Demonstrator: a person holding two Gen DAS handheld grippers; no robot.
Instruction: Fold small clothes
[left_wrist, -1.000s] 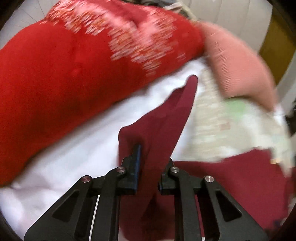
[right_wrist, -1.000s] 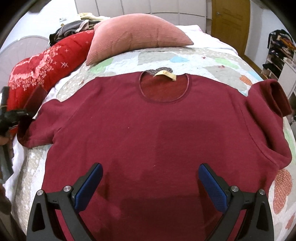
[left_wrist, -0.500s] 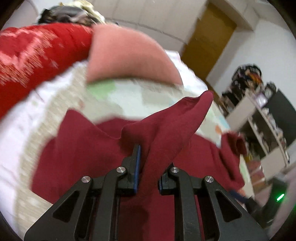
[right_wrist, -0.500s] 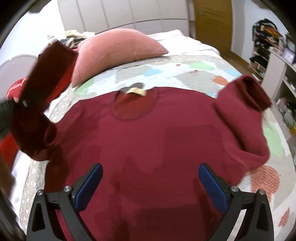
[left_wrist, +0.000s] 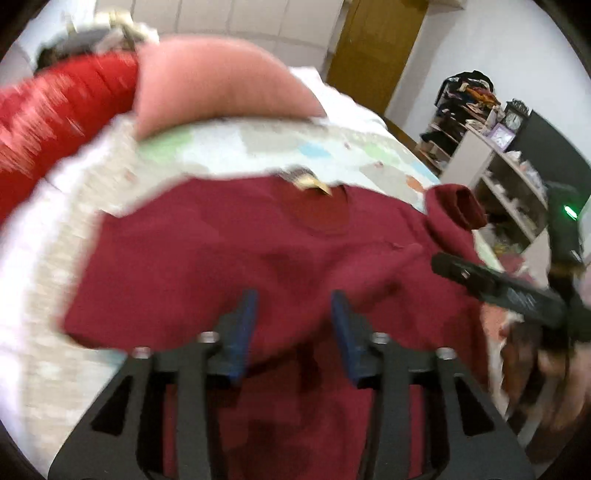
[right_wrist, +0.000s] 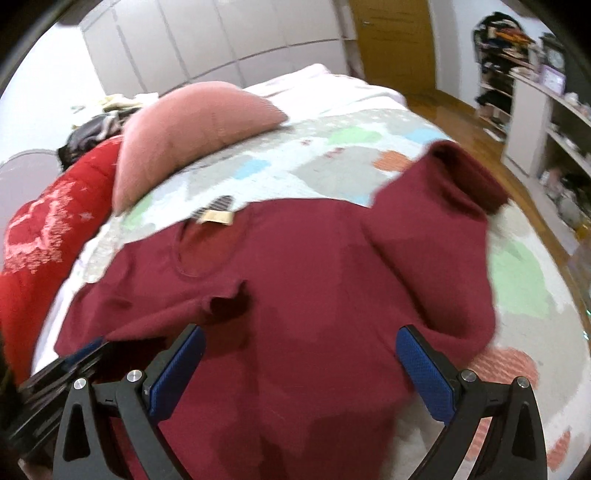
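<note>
Two grippers, nearest us, over one garment on the bed. Left gripper: jaws opening, maroon cloth lying between and under the blue pads, no longer pinched. Right gripper: we note it spread wide, empty, above the lower body of the maroon shirt. Beyond both: shirt spread flat on the patchwork quilt, left sleeve folded in across the chest, right sleeve bunched up. Farthest: pink pillow, red blanket.

The shirt lies on the bed; the pillow sits beyond it, shelves far right.
</note>
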